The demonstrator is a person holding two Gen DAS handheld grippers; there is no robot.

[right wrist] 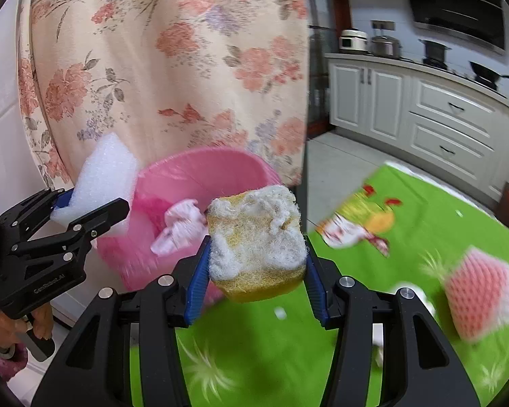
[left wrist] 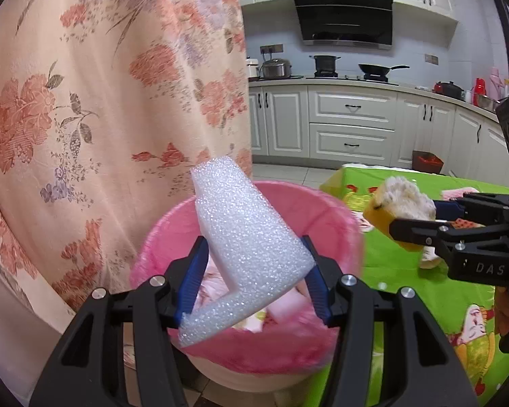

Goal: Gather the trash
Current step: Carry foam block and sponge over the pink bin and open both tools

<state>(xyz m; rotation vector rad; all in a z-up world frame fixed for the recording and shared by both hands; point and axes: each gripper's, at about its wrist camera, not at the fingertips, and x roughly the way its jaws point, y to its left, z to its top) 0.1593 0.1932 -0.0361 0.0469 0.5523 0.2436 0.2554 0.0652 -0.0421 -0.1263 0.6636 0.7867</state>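
My left gripper (left wrist: 254, 278) is shut on a white foam piece (left wrist: 241, 237) and holds it over the pink-lined trash bin (left wrist: 173, 237). In the right wrist view that foam piece (right wrist: 101, 173) and the left gripper (right wrist: 95, 210) sit at the left, beside the bin (right wrist: 200, 169). My right gripper (right wrist: 254, 271) is shut on a worn yellow sponge (right wrist: 258, 237), held above the green tablecloth near the bin's rim. The sponge (left wrist: 400, 203) and the right gripper (left wrist: 420, 217) also show at the right of the left wrist view. Crumpled pink-white trash (right wrist: 180, 227) lies in the bin.
A pink-and-white foam net (right wrist: 478, 291) lies on the green tablecloth (right wrist: 424, 203) at the right. A floral curtain (left wrist: 101, 101) hangs behind the bin. Kitchen cabinets (left wrist: 349, 125) and a stove stand at the back. A small red-lined bin (left wrist: 427, 162) stands on the floor.
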